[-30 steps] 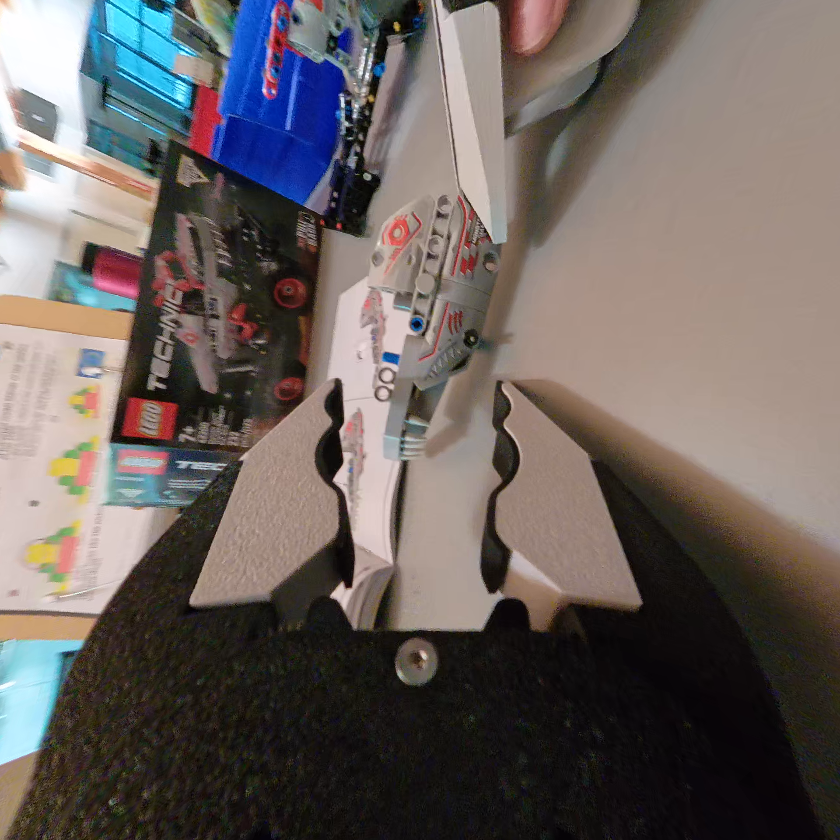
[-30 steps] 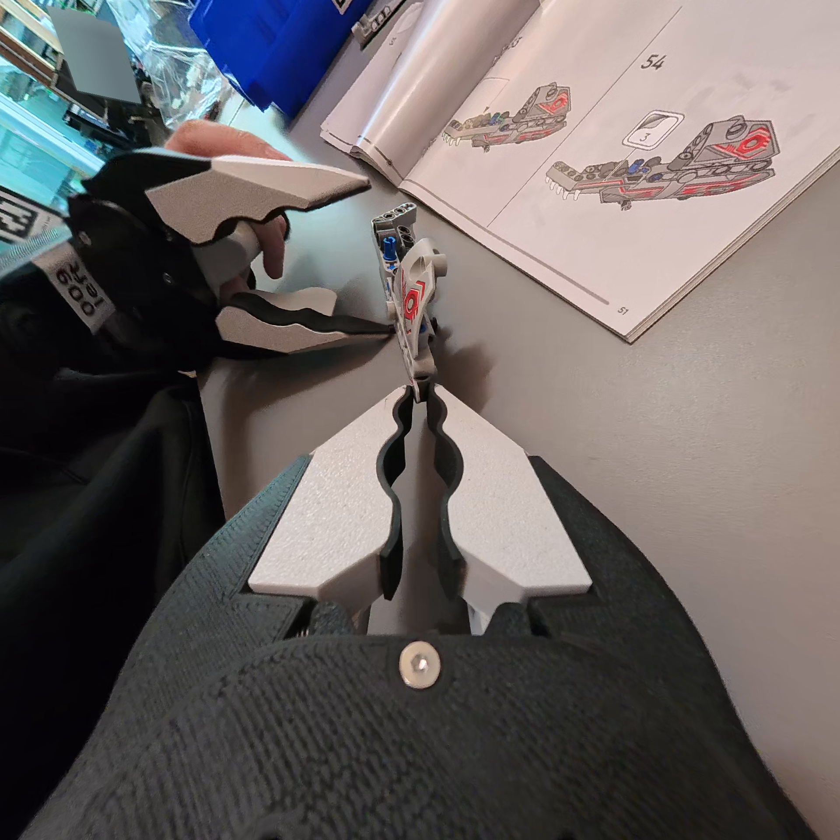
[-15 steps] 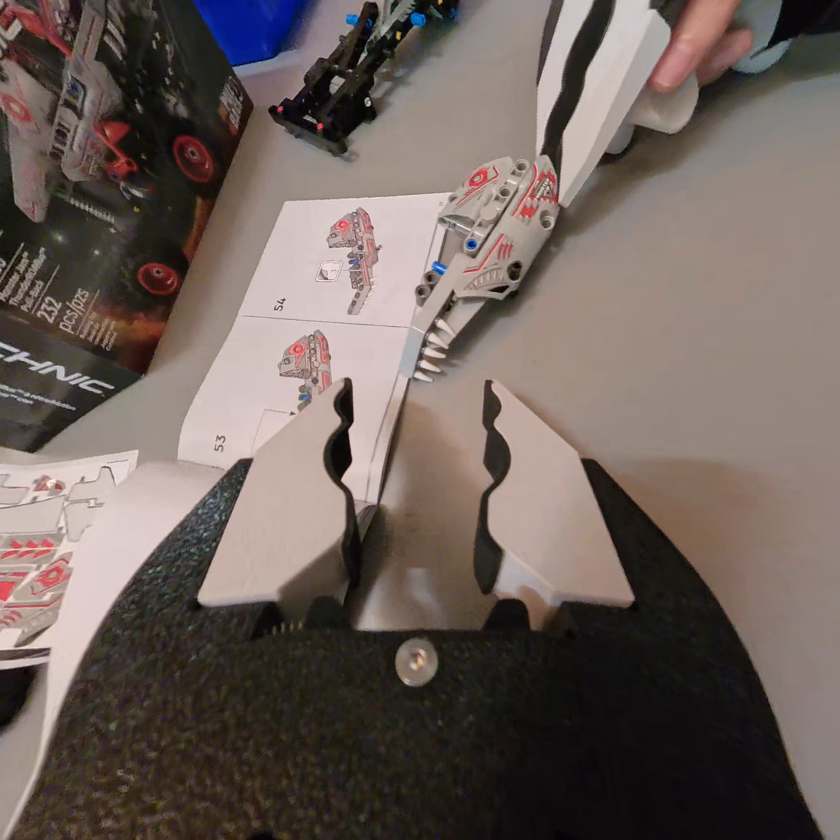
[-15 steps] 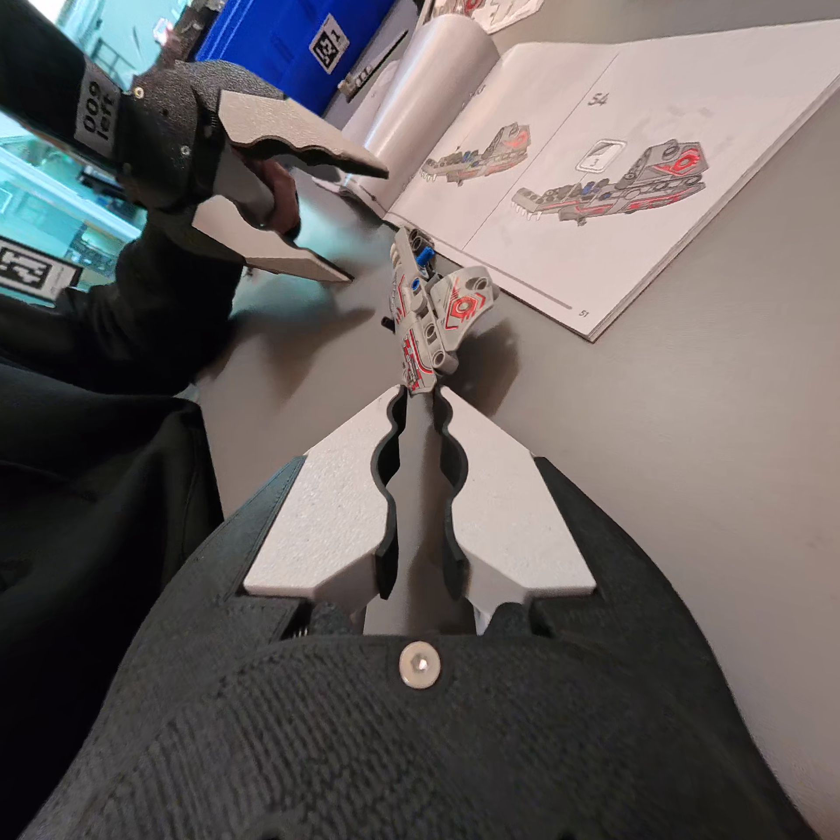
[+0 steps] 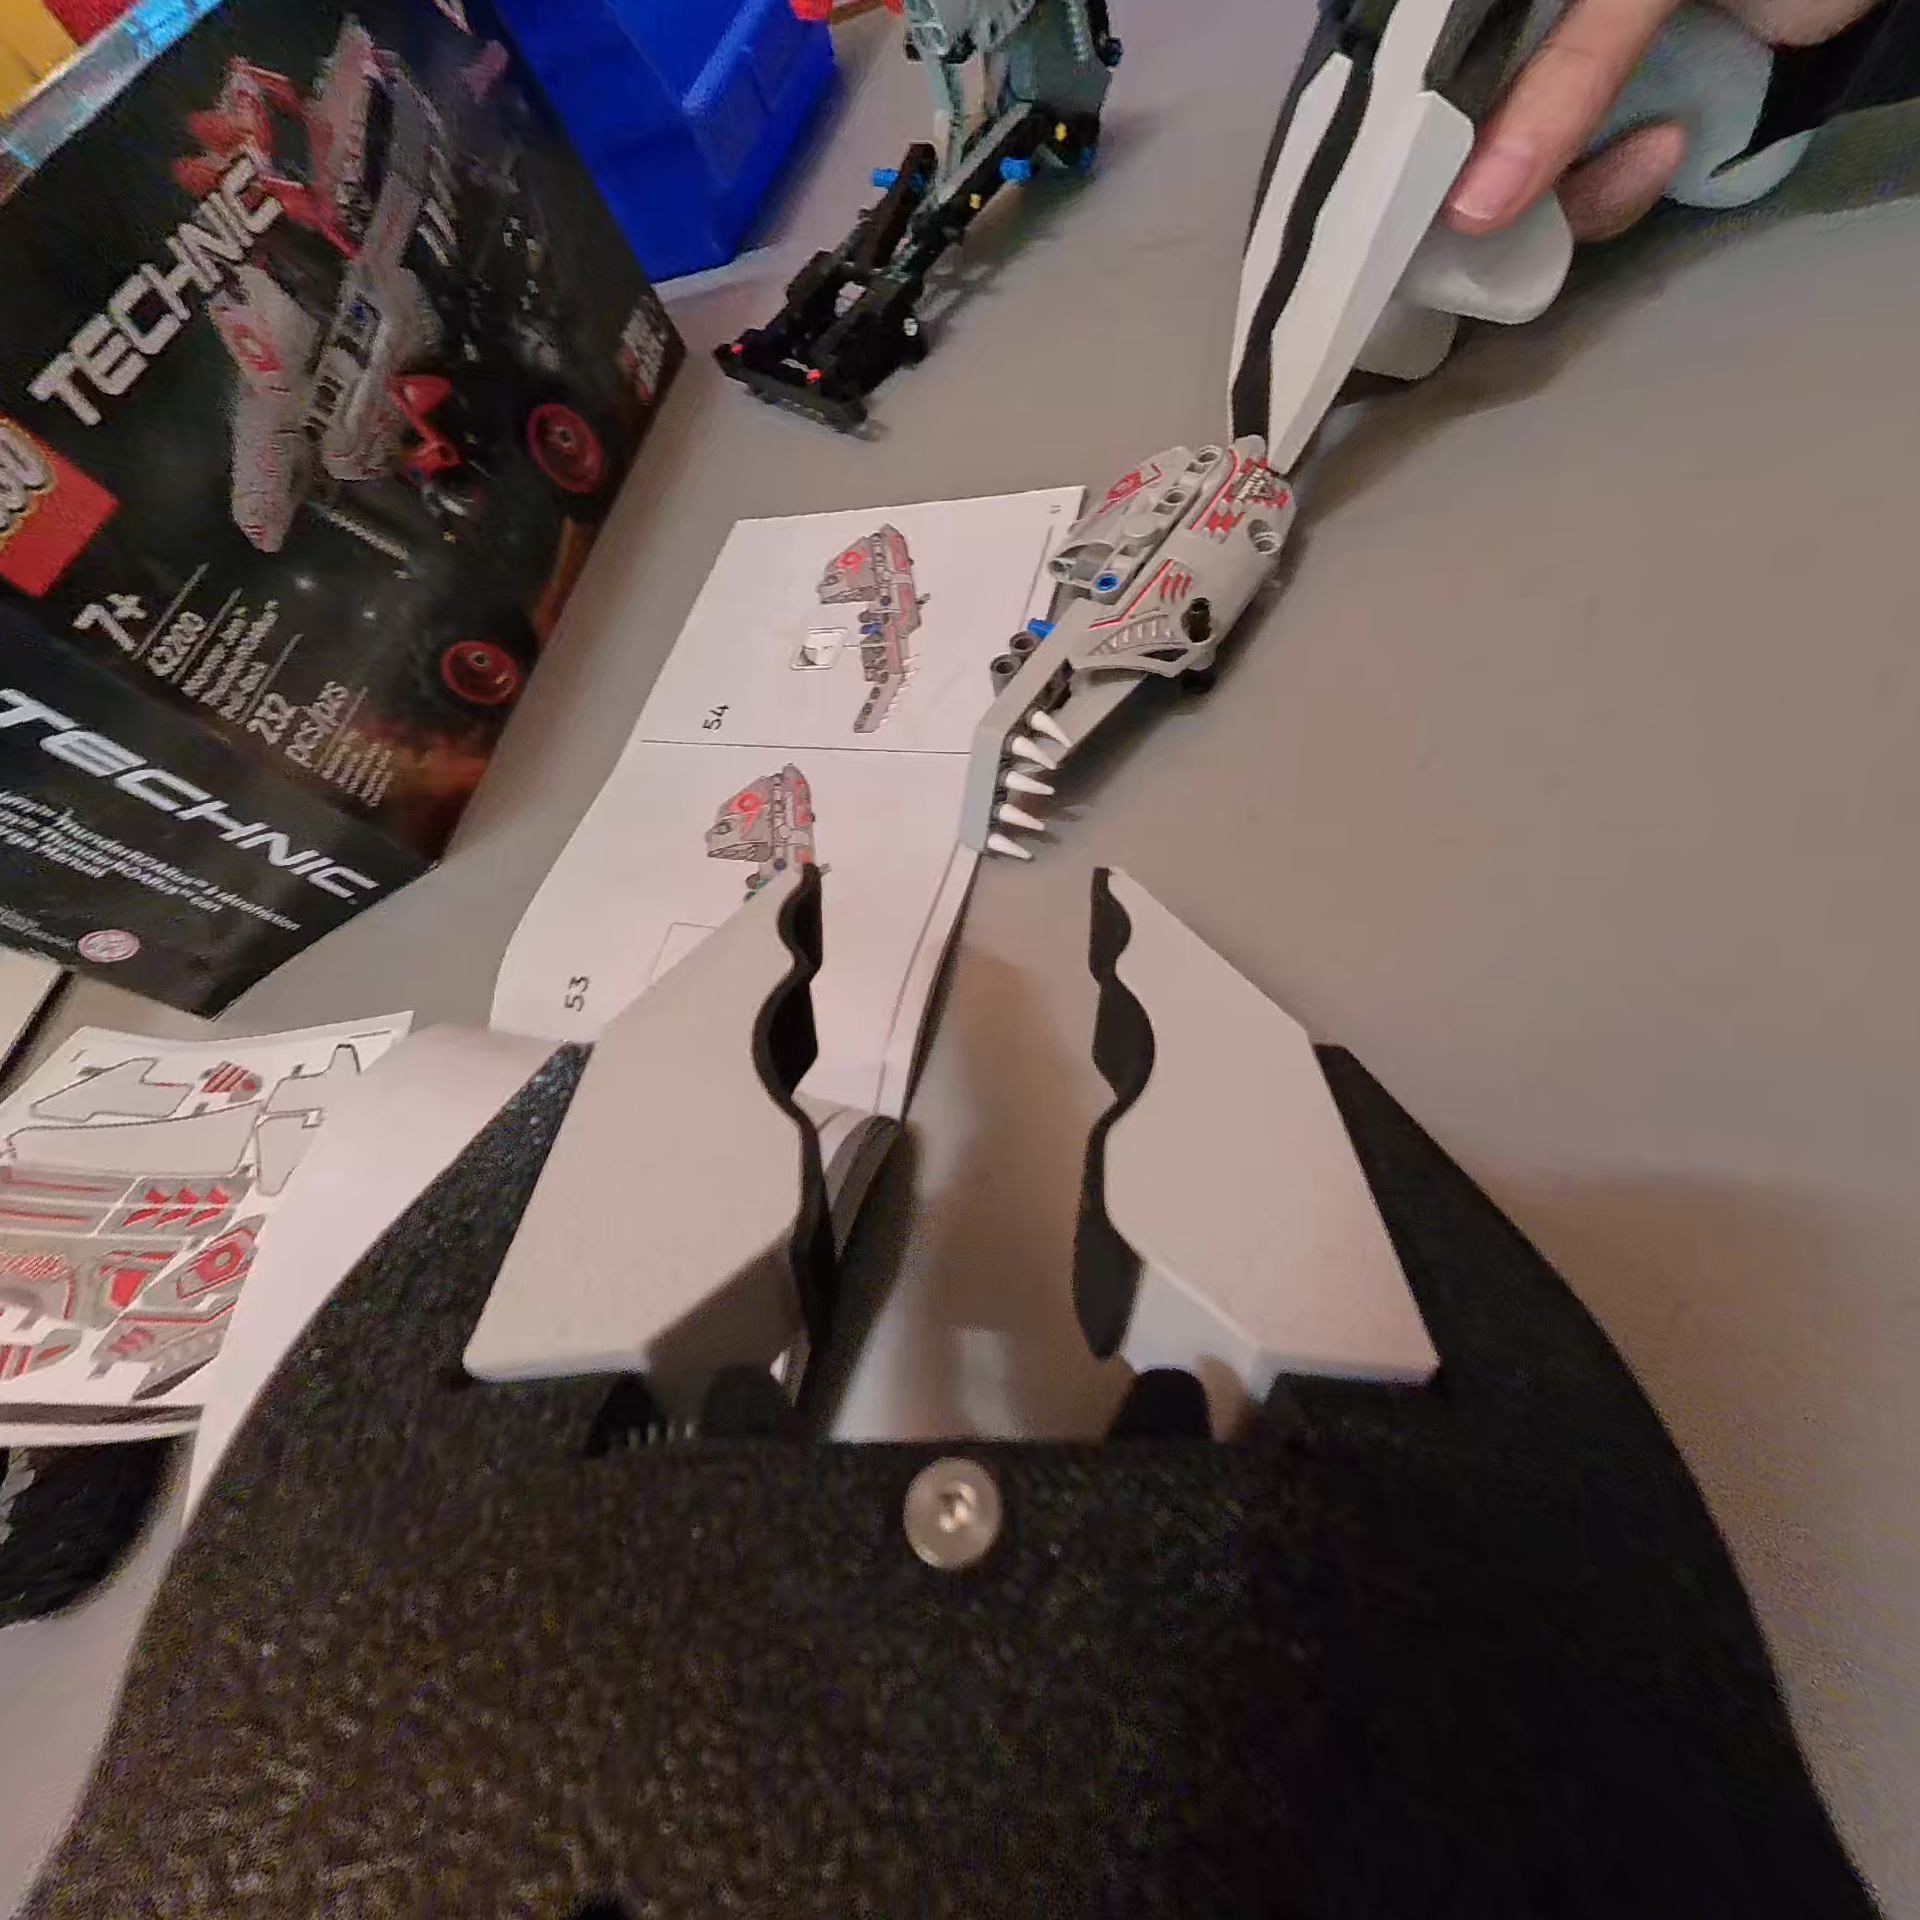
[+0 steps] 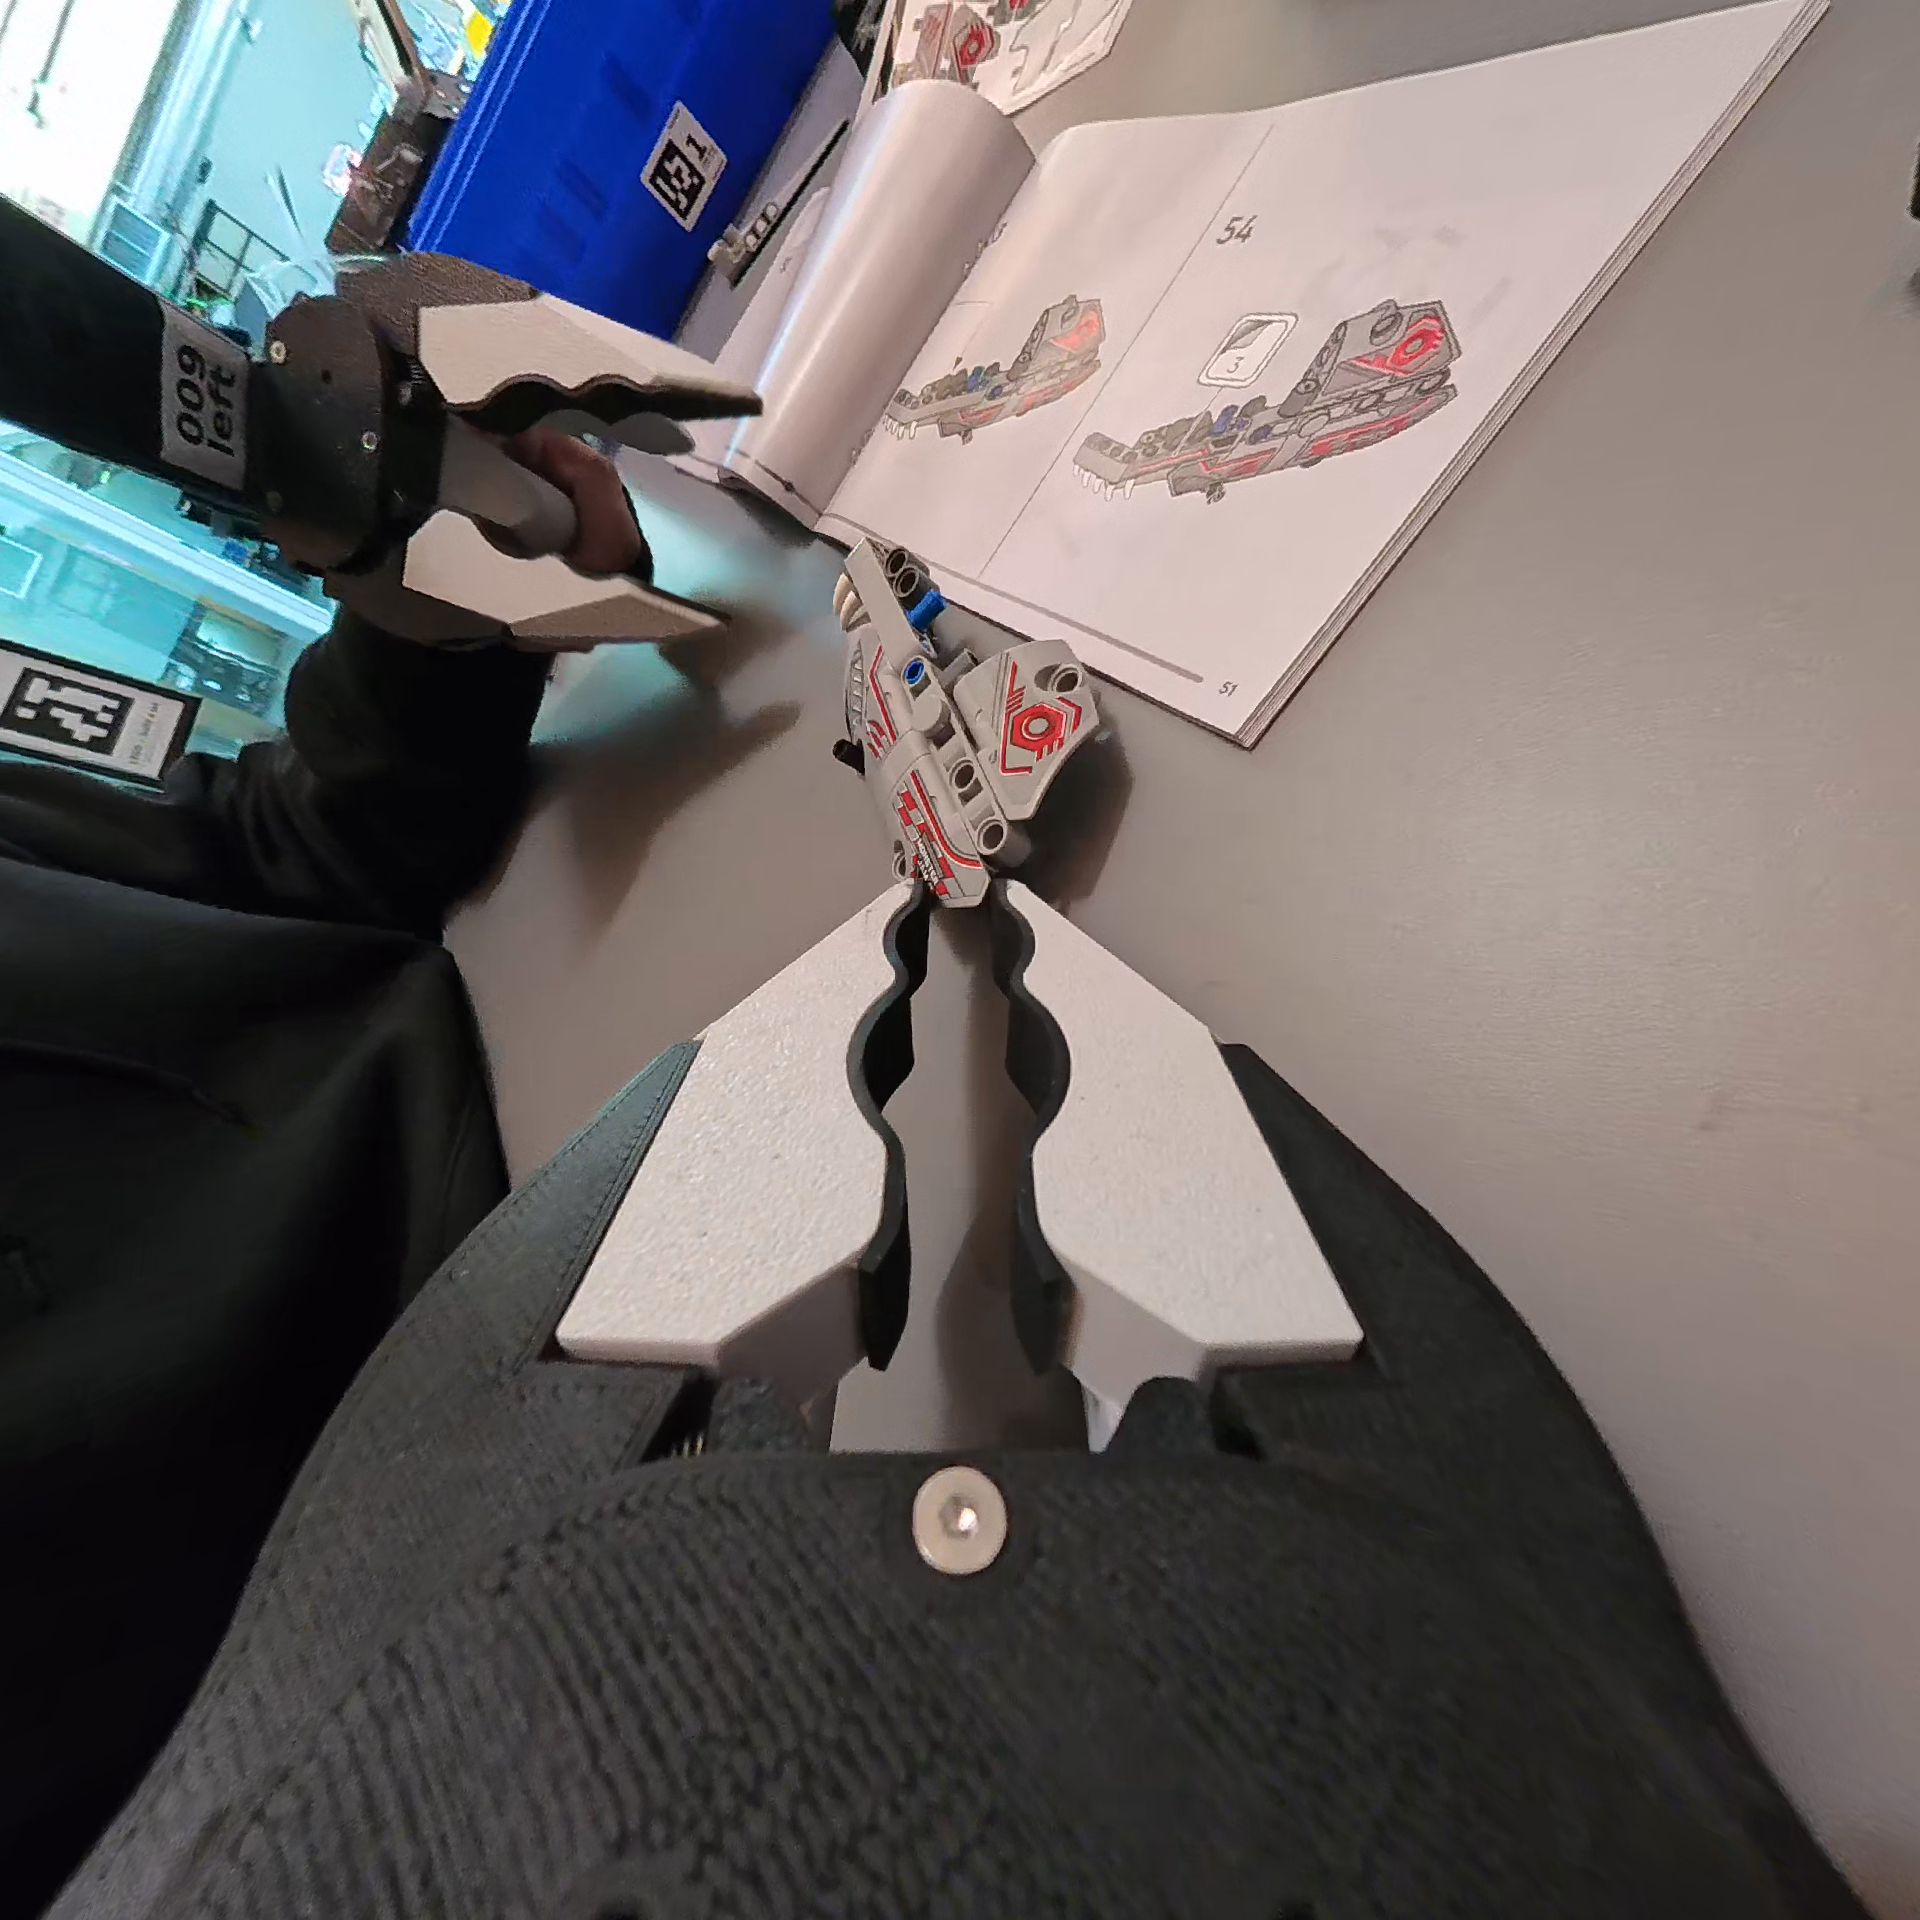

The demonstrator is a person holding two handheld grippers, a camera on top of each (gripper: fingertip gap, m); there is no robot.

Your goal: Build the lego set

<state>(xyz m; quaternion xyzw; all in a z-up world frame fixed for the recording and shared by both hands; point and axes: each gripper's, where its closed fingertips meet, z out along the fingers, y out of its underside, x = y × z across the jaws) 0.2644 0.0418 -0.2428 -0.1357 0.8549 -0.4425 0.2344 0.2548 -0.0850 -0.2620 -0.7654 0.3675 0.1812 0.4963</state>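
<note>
Blue bin [image 5: 665, 114] behind set's box; grey tabletop [image 5: 1558, 831] (bare at right).

Grey-and-red toothed lego jaw assembly [image 5: 1132, 613] lies on table beside open manual [image 5: 831, 727].

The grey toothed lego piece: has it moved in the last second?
Yes. The lego piece stood upright, nearly edge-on; now it tilts toward the instruction booklet, with the right gripper gripping its tail.
</note>
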